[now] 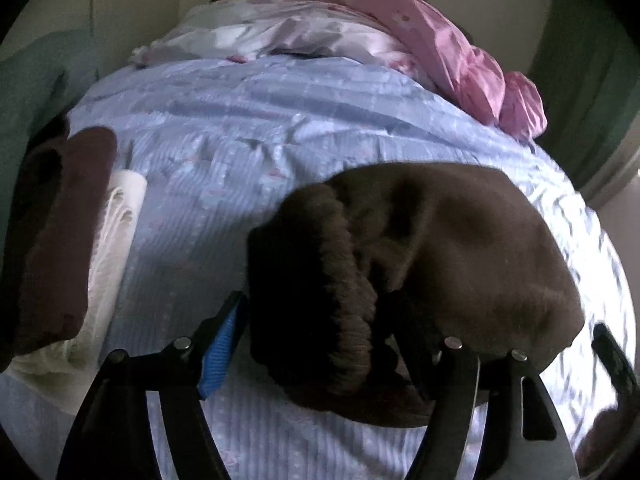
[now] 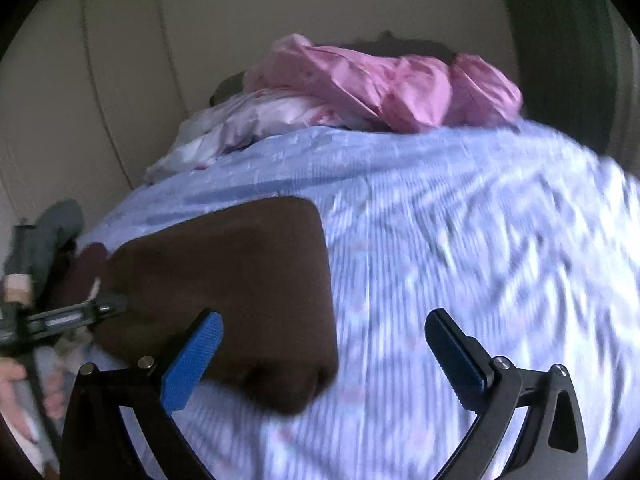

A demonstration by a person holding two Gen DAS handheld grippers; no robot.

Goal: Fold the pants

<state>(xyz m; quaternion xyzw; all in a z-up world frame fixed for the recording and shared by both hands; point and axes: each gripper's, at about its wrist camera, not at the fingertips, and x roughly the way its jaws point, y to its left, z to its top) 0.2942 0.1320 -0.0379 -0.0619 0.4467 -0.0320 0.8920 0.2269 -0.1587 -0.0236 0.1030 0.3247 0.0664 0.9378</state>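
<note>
**Pants near done, one hold left**

The bed (image 2: 440, 220) fills both views under a blue striped sheet (image 1: 260, 120), with a pink and white bundle of bedding (image 2: 380, 84) heaped at its far end. On the left side of the bed, in the left wrist view, lies a stack (image 1: 68, 232) of folded cloth: a maroon piece on top of a white one.

The pants (image 2: 232, 272) are dark brown and lie on the sheet as a compact block with one squared far corner, so most of the folding looks finished. In the left wrist view the gathered waistband (image 1: 320, 272) is bunched up and stands off the sheet, draped across the tool, so the bundle is not yet lying flat.

The left gripper (image 1: 320, 344) appears clenched on the waistband end of the pants: the cloth hides one finger and fills the gap beside the blue pad (image 1: 222, 352), though the pinch itself is hidden. In the right wrist view that same tool comes in from the left edge, with its tip at the near left edge of the pants.

The right gripper (image 2: 324, 352) is released, jaws spread wide, holding nothing. Its left pad (image 2: 192, 364) sits over the near edge of the pants, the right pad (image 2: 456, 356) over bare sheet.

By my judgement, what is left is to lay the waistband end down, let go, and perhaps move the bundle to the stack.
</note>
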